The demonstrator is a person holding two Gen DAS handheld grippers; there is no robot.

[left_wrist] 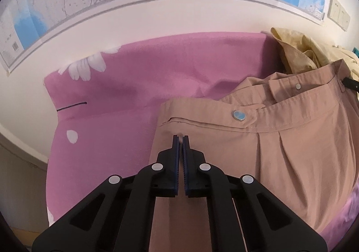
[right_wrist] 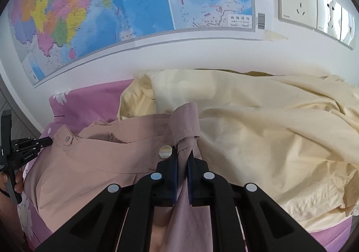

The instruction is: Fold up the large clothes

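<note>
Black L gripper [left_wrist: 181, 139] sits w/ jaws pressed nearly together on the tan trousers [left_wrist: 258, 162] just under the waistband; R gripper [right_wrist: 182, 155] pinches a fold of the same waistband between its jaws, beside a metal button [right_wrist: 165, 151]. Trousers lie on the pink floral sheet [left_wrist: 112, 117], cream shirt [right_wrist: 269, 128] bunched behind and to the right. Wall map [right_wrist: 112, 5] hangs above, w/ socket [right_wrist: 296, 0] to its right.

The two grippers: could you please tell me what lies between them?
The trousers' waistband, with a snap button, spans from the left gripper to the right gripper; the right wrist view shows it.
</note>
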